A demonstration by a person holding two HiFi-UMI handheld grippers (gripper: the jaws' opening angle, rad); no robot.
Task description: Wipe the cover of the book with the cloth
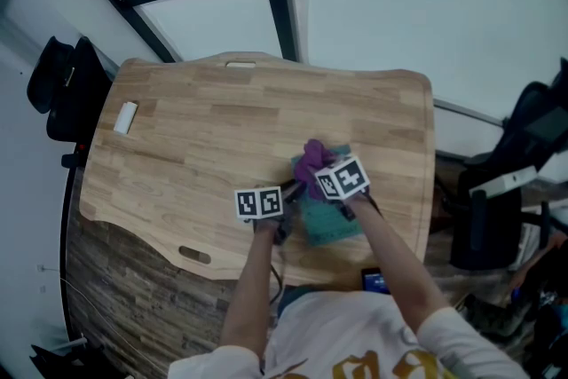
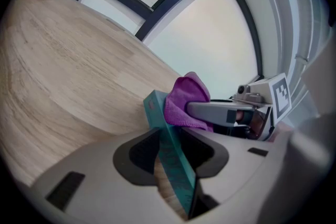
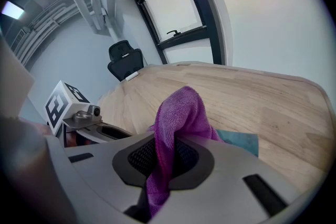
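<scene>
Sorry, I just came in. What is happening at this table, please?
A person stands at a light wooden table with a two-jaw gripper in each hand. The left gripper is shut on the edge of a thin teal book near the table's near edge. The right gripper is shut on a bunched purple cloth, held at the far end of the book's cover. The set-up suggests the cover is being wiped.

Light wood table (image 1: 195,138) w/ rounded corners, wood-plank floor (image 1: 124,297) below. Black-framed window (image 1: 209,18) behind (pale daylight); black office chair (image 1: 64,89) at left.
</scene>
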